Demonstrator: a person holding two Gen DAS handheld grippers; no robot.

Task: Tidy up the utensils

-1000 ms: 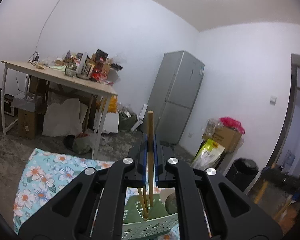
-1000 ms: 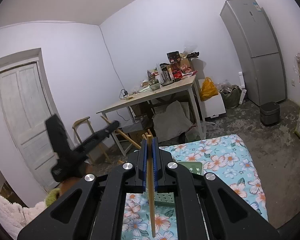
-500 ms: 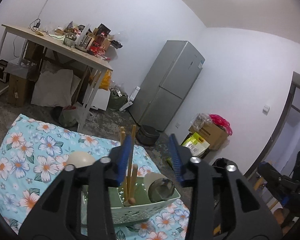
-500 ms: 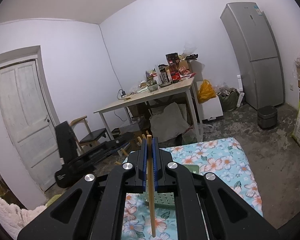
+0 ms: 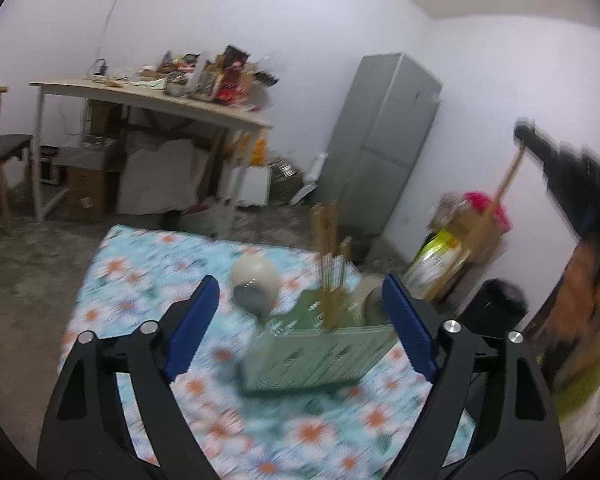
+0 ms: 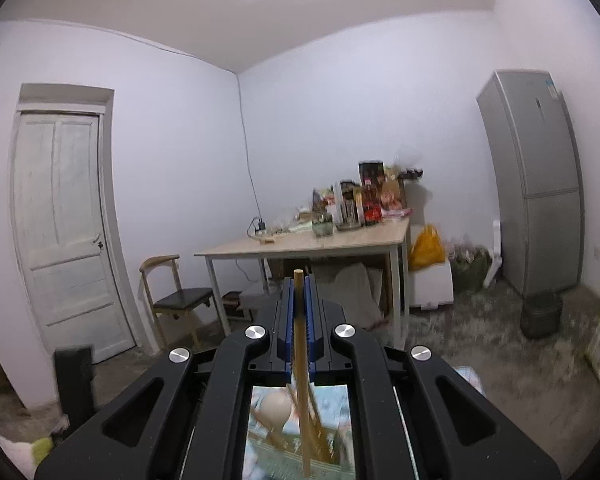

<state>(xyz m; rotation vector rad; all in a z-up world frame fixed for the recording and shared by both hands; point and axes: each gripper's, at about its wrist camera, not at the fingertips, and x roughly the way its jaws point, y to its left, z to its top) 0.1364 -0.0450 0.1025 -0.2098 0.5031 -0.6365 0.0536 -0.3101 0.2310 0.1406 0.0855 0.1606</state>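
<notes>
The thing being sorted here is chopsticks, so handling-wise it's about as easy as it gets on weight: thin wooden sticks, light, stiff, not fragile. The catch is probably that they're smooth and narrow, so one can pivot or slide between flat pads if it's pinched near an end. Taking hold a bit up from the middle, stick upright, looks like the sane choice for dropping it tip-first into a holder.

That's pretty much what the right gripper (image 6: 299, 300) has: its blue pads are closed tight on a single chopstick (image 6: 300, 360), which runs straight up and down through them, top end poking just above, lower end hanging over the basket below.

The left gripper (image 5: 300, 320) holds nothing. Its jaws are opening and already stand wide, with only the scene beyond showing between them.

View differences: the left wrist camera gives the whole layout, blurry as it is. The green basket (image 5: 320, 360) sits on the floral cloth (image 5: 148, 272), a bundle of chopsticks (image 5: 330, 264) stands upright in it, and a pale bowl (image 5: 254, 280) lies just beside it. It also catches the right gripper off at the right edge with its stick angled down. The right wrist camera shows the grip itself up close, but only a sliver of basket and bowl underneath.
</notes>
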